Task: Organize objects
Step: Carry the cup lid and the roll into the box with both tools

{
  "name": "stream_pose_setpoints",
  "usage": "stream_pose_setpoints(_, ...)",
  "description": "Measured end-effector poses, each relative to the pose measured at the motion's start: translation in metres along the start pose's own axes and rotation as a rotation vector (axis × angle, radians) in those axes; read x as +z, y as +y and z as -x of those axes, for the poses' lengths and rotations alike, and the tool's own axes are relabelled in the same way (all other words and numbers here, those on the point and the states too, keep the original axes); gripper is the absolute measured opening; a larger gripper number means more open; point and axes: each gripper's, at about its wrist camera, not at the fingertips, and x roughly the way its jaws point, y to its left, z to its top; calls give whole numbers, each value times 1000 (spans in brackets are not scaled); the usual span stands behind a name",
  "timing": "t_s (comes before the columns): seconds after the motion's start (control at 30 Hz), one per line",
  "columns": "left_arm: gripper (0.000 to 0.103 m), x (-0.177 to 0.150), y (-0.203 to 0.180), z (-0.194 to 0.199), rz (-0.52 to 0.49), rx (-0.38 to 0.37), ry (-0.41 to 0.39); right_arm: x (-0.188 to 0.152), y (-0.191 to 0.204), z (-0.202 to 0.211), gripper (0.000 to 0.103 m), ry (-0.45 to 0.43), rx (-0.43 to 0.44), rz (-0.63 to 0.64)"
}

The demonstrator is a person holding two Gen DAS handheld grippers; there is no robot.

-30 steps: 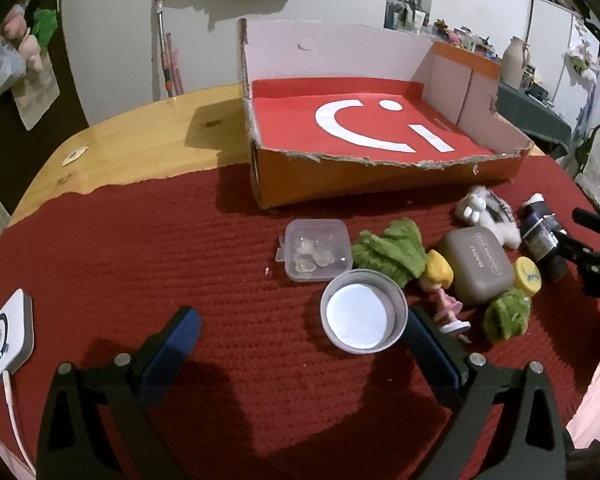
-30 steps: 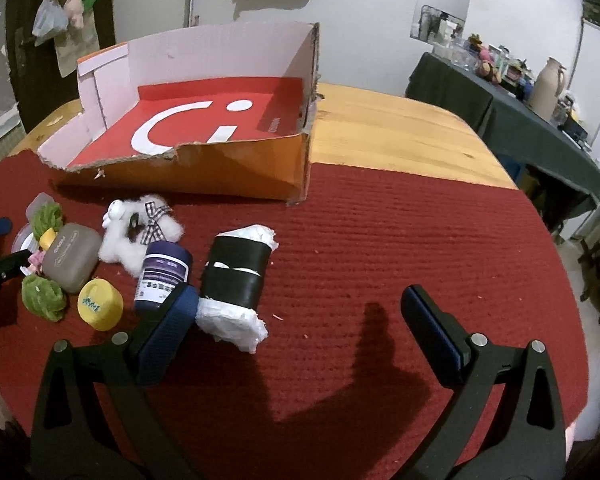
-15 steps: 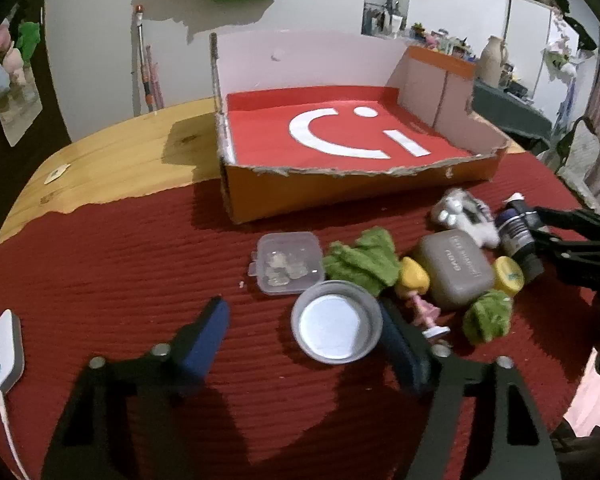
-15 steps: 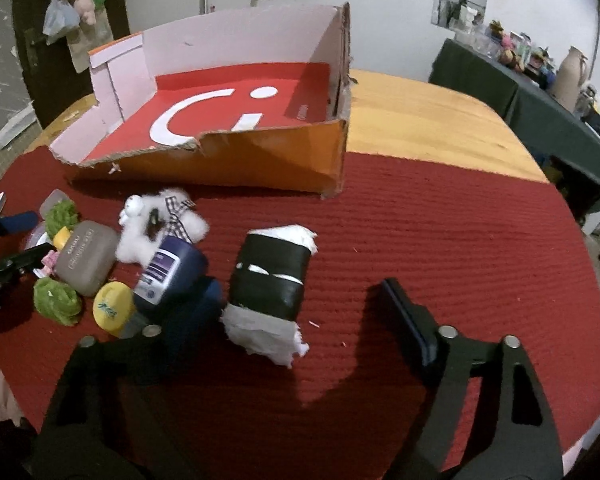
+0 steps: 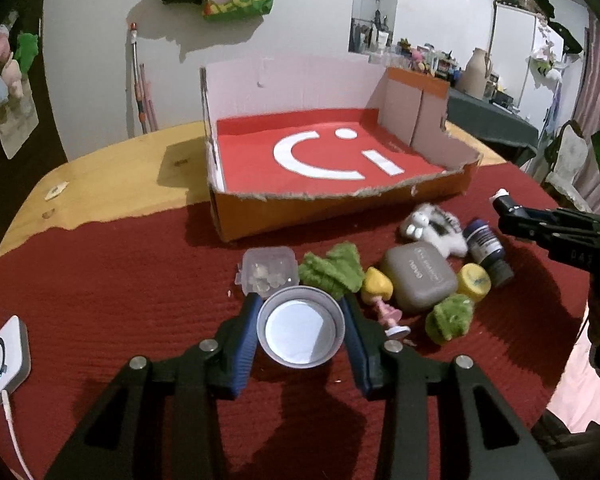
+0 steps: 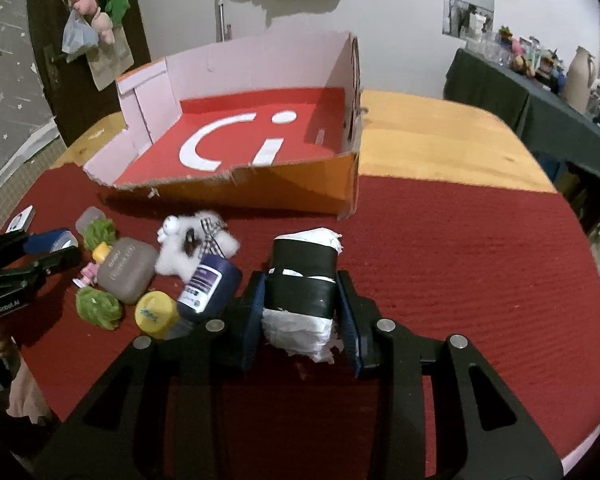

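Observation:
My left gripper point(image 5: 300, 332) is shut on a round grey tin cup point(image 5: 300, 326) that sits on the red cloth. My right gripper point(image 6: 300, 308) is shut on a black-and-white wrapped roll point(image 6: 302, 280). An open cardboard box point(image 5: 332, 160) with a red floor stands behind the objects; it also shows in the right wrist view point(image 6: 236, 148). Between the grippers lie a clear small box point(image 5: 268, 272), green fuzzy pieces point(image 5: 334, 270), a grey case point(image 5: 420, 280), a white plush point(image 6: 196, 246), a dark blue bottle point(image 6: 210, 284) and a yellow cap point(image 6: 156, 312).
A pink doll with a yellow head point(image 5: 380, 300) lies beside the cup. A white charger device point(image 5: 4, 356) with a cable lies at the left edge of the cloth. Bare wooden table point(image 6: 440, 140) shows behind and to the right of the box.
Both grippers moved forward and closed: the left onto the tin cup, the right onto the wrapped roll. They were open a second ago.

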Motion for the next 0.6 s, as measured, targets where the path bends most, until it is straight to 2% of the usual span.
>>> stream_pose_setpoints(0.37,42,2,-2,15,6,-2,-35,-1,6,11,33,-23,10,1)
stream_pose_setpoints(0.6,42,16,-3,28,1,1,-87,12,8,21,33,-64,19,17)
